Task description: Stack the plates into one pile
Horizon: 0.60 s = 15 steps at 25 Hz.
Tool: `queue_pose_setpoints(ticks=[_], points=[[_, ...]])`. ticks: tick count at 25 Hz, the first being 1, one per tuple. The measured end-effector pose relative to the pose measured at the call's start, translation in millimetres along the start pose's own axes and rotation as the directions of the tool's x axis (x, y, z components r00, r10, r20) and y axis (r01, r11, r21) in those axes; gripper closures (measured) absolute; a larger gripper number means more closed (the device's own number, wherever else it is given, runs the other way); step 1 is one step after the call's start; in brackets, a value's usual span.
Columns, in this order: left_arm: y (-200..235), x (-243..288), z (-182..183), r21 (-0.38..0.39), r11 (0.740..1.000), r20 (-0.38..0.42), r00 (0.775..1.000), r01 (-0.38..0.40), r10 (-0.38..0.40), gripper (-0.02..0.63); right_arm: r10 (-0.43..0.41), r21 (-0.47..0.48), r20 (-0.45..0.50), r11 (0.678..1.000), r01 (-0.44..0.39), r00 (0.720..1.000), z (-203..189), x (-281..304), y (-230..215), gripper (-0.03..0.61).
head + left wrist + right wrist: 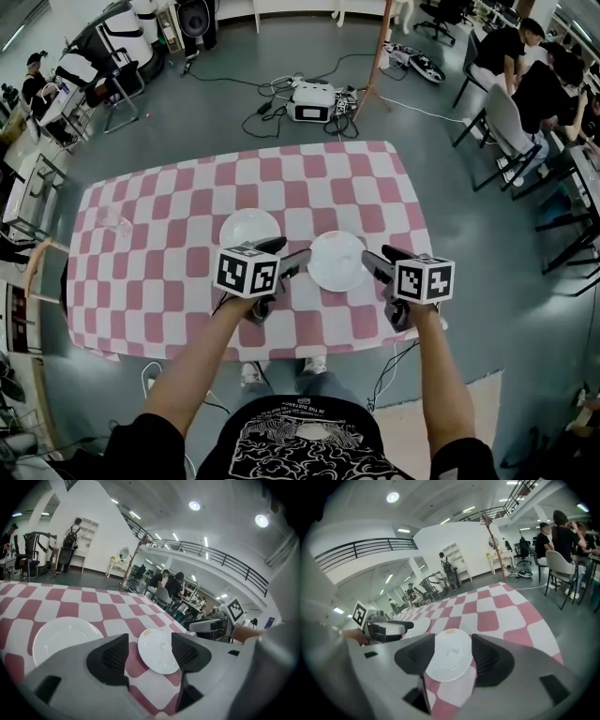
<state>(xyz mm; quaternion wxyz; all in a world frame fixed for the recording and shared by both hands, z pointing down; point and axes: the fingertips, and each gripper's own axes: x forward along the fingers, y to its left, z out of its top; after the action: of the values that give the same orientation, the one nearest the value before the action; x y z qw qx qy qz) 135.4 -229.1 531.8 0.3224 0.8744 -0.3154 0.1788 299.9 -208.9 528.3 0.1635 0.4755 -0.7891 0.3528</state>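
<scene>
On the pink-and-white checked surface [169,281] two white plates lie flat and apart, not yet made into one pile. The right plate [338,260] sits a little nearer to me than the left plate [249,228], with a strip of checked cloth showing between them.

My left claw [292,253] reaches in from the near left and points across at the right plate, its tips just beside that plate's left rim. Its jaws stand well apart and hold nothing. Looking along them, I see the right plate framed in the gap, lying on the surface just beyond the pads (neither pad presses on it). A small orange mark [146,632] shows on the plate's far rim. The left plate lies off to the left of this claw, outside its jaws.

My right claw [377,259] comes in from the near right, its tips just beside the same plate's right rim. Its jaws are also wide apart and empty. In its own view the right plate fills the space between the two pads, though it lies on the cloth rather than in their grip. So the two claws flank the one plate from opposite sides, each angled downward toward the surface. I cannot tell whether either claw's tips touch the cloth.
</scene>
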Motion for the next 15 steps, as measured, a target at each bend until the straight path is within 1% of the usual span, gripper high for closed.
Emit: queue_pose_setpoints(ticks=[4,8,12,15], points=[[1.4,10.2,-11.8,-0.084,0.996,-0.038,0.999,0.031,-0.034,0.322,0.034,0.015,-0.062,0.999,-0.033,0.997,-11.7,9.8,-5.9,0.33],[1.3,20.4,-26.5,-0.137,0.989,-0.095,0.994,0.048,-0.061,0.322,0.077,0.043,-0.119,0.996,-0.073,0.99,-21.7,19.5,-9.2,0.331],[3.9,28.2,-37.3,-0.253,0.965,-0.108,0.989,0.067,-0.097,0.322,0.11,0.065,-0.164,0.993,-0.1,0.98,-29.0,28.4,-13.4,0.334],[3.3,32.0,-42.7,-0.316,0.945,-0.12,0.985,0.079,-0.123,0.322,0.132,0.088,-0.193,0.989,-0.117,0.972,-33.9,32.1,-14.8,0.335]])
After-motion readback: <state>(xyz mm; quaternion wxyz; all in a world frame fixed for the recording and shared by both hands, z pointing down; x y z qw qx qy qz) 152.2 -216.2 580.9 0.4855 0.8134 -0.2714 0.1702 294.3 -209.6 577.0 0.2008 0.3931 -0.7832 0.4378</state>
